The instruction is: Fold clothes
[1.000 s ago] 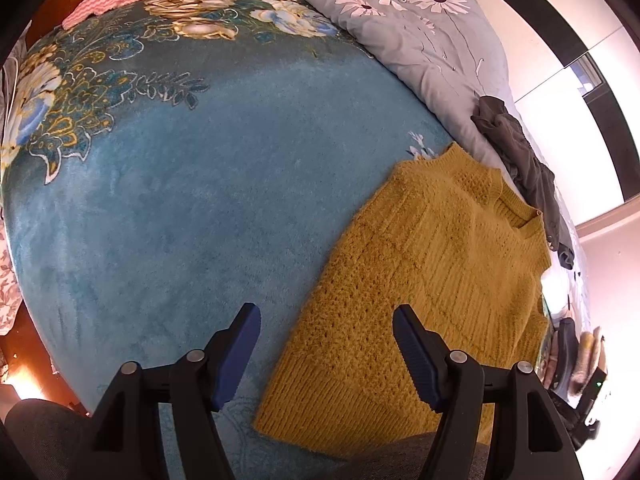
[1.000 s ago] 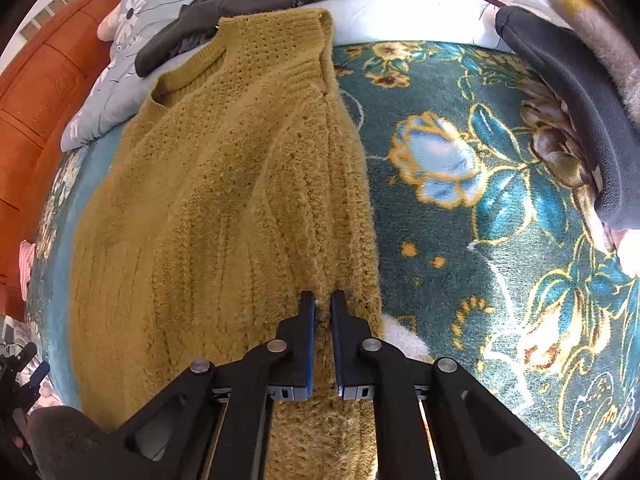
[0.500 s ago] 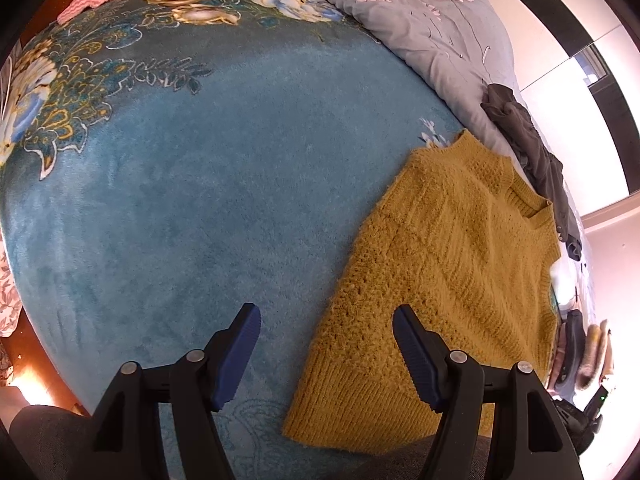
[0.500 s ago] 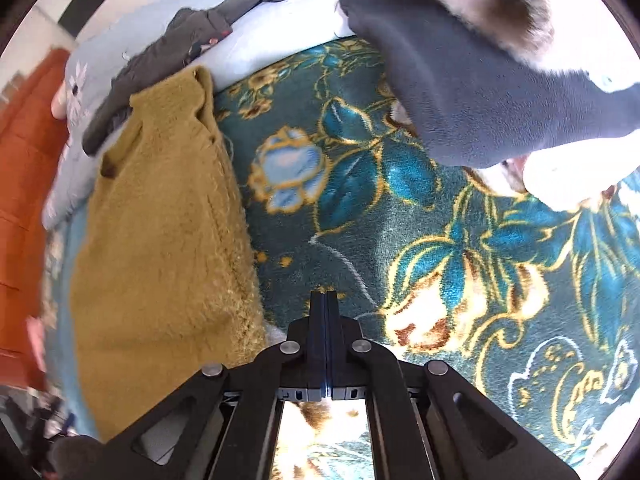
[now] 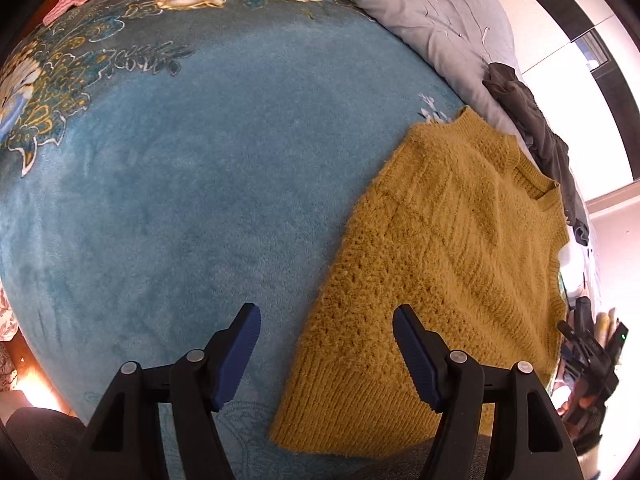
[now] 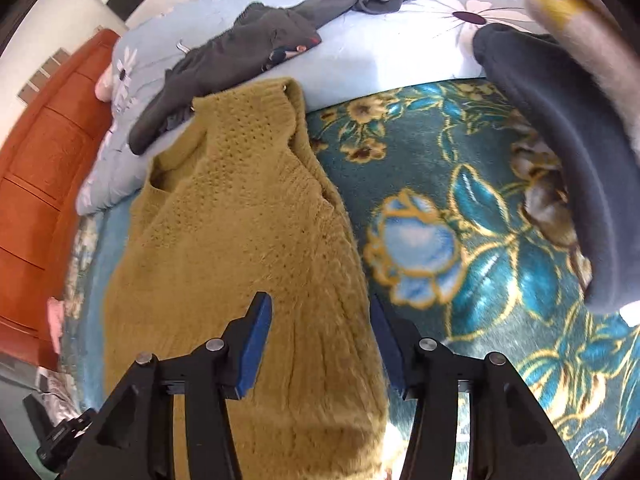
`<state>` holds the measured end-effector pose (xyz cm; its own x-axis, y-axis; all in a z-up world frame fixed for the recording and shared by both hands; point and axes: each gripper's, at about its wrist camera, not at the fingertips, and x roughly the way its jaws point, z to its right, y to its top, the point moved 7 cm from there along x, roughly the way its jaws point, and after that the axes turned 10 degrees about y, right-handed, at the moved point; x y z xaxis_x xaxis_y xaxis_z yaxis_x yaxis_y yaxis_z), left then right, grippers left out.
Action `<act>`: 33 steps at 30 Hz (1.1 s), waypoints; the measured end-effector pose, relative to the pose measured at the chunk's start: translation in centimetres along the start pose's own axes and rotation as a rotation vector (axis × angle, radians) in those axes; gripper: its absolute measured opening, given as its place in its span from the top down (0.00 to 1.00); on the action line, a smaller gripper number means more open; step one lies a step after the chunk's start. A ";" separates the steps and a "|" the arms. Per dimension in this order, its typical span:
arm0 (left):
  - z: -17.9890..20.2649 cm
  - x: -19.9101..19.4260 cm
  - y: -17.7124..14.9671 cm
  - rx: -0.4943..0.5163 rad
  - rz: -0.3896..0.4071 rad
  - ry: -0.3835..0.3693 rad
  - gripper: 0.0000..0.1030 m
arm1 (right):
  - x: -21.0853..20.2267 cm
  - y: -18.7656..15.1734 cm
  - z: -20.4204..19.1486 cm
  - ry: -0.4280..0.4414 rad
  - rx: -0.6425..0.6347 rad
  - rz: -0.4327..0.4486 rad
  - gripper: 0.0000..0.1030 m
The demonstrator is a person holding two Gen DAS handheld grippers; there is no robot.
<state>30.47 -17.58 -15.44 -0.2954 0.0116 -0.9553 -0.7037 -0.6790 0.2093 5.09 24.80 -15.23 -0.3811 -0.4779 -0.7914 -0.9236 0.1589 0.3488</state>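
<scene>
Mustard sweater point(image 5: 440, 264) flat on blue blanket point(image 5: 180, 200); left gripper point(image 5: 326, 344) apart over its left edge, right gripper point(image 6: 320, 332) apart over its right edge

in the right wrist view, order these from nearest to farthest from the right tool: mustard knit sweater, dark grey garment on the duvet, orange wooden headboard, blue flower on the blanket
1. Mustard yellow knit sweater: directly under the open right tool, running ahead.
2. Blue flower printed on the teal blanket: ahead, right.
3. Dark grey crumpled garment on the pale floral duvet: beyond the sweater's collar.
4. Orange wooden headboard: far left; too close to call against the garment.
</scene>
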 end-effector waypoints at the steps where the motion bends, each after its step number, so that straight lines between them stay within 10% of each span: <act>1: 0.0 0.0 0.1 0.000 0.000 0.000 0.30 | 0.7 0.2 0.1 -0.026 0.000 -0.015 0.49; 3: -0.1 0.1 0.2 -0.002 0.000 -0.003 0.30 | 0.9 -0.3 0.4 -0.040 0.010 -0.035 0.50; 6: -0.2 0.2 0.6 0.001 0.000 -0.010 0.30 | 1.3 -0.4 0.5 -0.046 0.002 -0.059 0.89; 12: -0.4 0.7 1.0 0.019 -0.014 -0.010 0.30 | -0.8 1.0 5.2 -0.090 0.071 -0.023 0.91; 20: 0.4 2.3 0.4 0.052 -0.072 -0.037 0.30 | -1.3 -0.8 5.2 -0.020 0.101 -0.019 0.87; 28: 1.5 3.5 -1.2 0.074 -0.122 -0.130 0.30 | -5.9 -5.3 5.2 0.123 0.142 -0.001 0.49; 33: 2.3 3.6 -2.1 0.140 -0.142 -0.147 0.31 | -7.3 -13.3 6.4 0.160 0.210 -0.094 0.49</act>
<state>29.43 -14.40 -18.85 -0.2710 0.2130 -0.9387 -0.8245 -0.5546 0.1122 19.89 31.72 -17.29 -0.2975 -0.6265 -0.7204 -0.9492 0.2754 0.1525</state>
